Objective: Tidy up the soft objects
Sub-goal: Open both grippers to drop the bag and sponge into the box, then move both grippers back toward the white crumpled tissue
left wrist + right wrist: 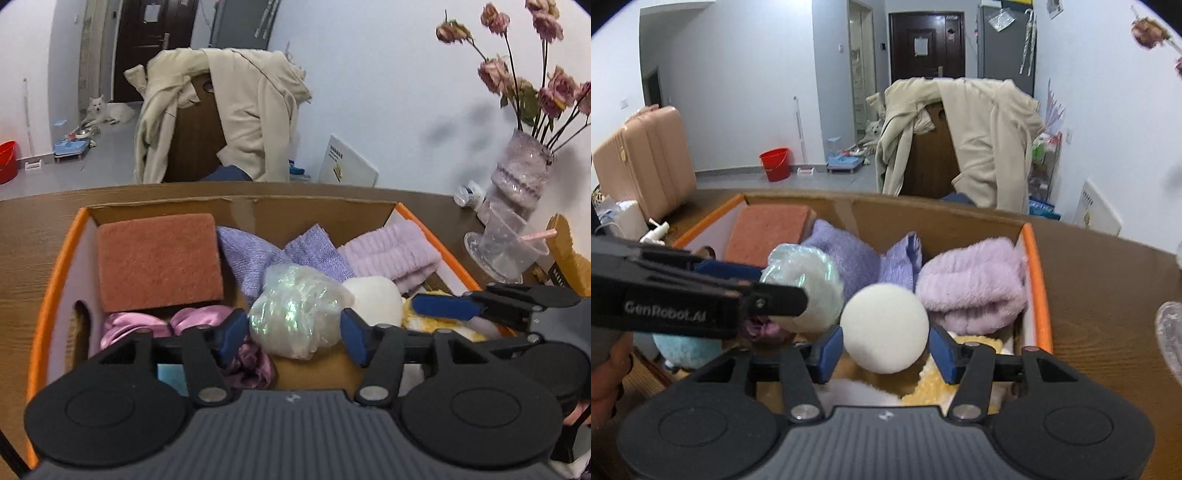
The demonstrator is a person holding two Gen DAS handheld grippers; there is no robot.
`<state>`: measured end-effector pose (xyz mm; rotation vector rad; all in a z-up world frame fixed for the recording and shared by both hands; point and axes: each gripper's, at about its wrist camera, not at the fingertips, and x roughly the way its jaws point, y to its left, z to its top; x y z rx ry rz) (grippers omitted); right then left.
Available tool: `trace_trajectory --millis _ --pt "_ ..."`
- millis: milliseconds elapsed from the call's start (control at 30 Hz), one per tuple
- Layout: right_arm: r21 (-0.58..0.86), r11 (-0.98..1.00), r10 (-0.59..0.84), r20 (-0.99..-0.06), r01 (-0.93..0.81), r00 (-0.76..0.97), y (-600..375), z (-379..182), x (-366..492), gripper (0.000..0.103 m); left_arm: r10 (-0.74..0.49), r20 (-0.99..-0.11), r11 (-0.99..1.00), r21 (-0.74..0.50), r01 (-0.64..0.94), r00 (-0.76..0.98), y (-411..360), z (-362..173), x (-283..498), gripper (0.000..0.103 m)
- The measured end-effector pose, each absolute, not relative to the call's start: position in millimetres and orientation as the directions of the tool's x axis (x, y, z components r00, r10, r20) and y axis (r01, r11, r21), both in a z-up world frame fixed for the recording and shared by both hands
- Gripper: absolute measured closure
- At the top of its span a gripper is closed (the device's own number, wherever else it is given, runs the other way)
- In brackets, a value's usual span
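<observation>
left gripper (293,334) open, pads clear of the iridescent wrapped bundle (299,314) between them; right gripper (884,349) open around the white ball (884,328); both items over the cardboard box (236,206).

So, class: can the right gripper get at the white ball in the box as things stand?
Probably yes: the right gripper has its jaws open either side of the white ball, with nothing lying over it.
</observation>
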<state>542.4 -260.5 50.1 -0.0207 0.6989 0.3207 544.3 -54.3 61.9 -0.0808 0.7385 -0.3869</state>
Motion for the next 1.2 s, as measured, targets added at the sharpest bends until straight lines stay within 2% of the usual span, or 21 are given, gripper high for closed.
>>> trace_trajectory --millis 167,333,467,600,767,867,1000,1100,1200 --pt "0.073 0.948 0.295 -0.561 -0.309 0.773 -267 90 508 0.042 -0.35 -0.597 0.935 -0.179 0.305 0.722 -42 95 505 0.035" --pt "0.023 0.955 0.268 -0.498 -0.296 0.825 -270 136 459 0.035 -0.353 -0.537 0.935 -0.171 0.312 0.766 -29 132 457 0.034" --pt "0.006 0.96 0.256 -0.433 -0.281 0.864 -275 163 405 0.028 -0.351 -0.473 0.934 -0.122 0.334 0.808 -23 158 403 0.029" --pt "0.012 0.965 0.246 -0.386 -0.262 0.889 -279 171 343 0.028 -0.361 -0.409 0.93 -0.091 0.356 0.838 -7 169 337 0.023" --pt "0.061 0.97 0.24 -0.337 -0.233 0.91 -282 156 257 0.022 -0.356 -0.341 0.93 -0.042 0.365 0.87 14 156 247 0.018" --pt "0.103 0.966 0.26 -0.337 -0.239 0.905 -284 134 214 0.02 -0.37 -0.334 0.926 -0.064 0.371 0.867 24 136 200 0.014" --pt "0.132 0.954 0.299 -0.391 -0.268 0.871 -277 101 172 0.02 -0.387 -0.365 0.922 -0.123 0.368 0.847 27 104 153 0.009" --pt "0.123 0.946 0.323 -0.441 -0.3 0.837 -273 80 153 0.02 -0.386 -0.399 0.923 -0.158 0.352 0.832 26 86 133 0.009" --pt "0.11 0.947 0.318 -0.454 -0.302 0.832 -271 73 141 0.02 -0.362 -0.41 0.932 -0.142 0.334 0.837 24 78 122 0.009"
